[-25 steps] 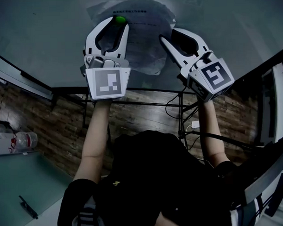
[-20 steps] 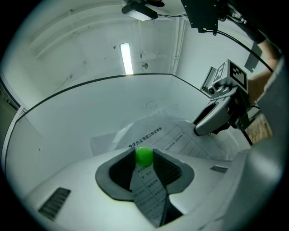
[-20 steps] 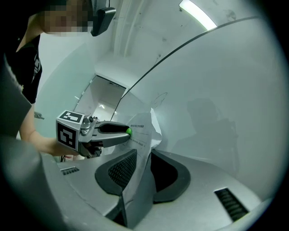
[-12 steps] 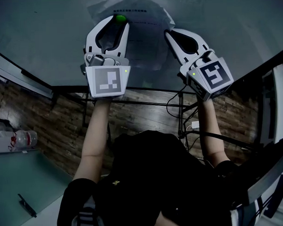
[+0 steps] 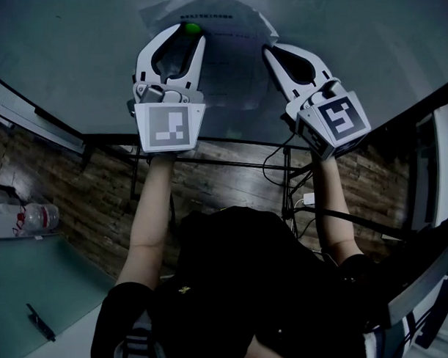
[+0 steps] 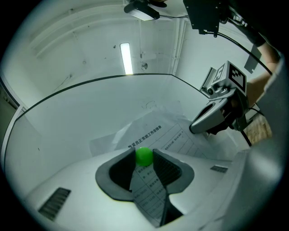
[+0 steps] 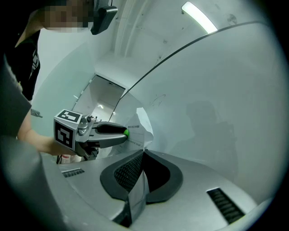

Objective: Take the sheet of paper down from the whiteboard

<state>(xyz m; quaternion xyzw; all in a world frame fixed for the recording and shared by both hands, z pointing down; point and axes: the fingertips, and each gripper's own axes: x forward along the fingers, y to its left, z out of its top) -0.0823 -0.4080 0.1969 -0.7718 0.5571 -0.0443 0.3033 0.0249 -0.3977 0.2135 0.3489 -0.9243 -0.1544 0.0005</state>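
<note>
Nearest, the right gripper [image 7: 142, 155] has just been closing and pinches the right edge of the sheet of paper [image 5: 231, 75], so the sheet cannot drop once freed. Beyond, the left gripper [image 5: 190, 35] clamps the green knob [image 6: 144, 156], probably a magnet, which pins the sheet flat to the whiteboard [image 5: 66, 63].

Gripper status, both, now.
Left gripper: shut on the green magnet.
Right gripper: jaws have just been closing, now shut on the sheet of paper.
</note>
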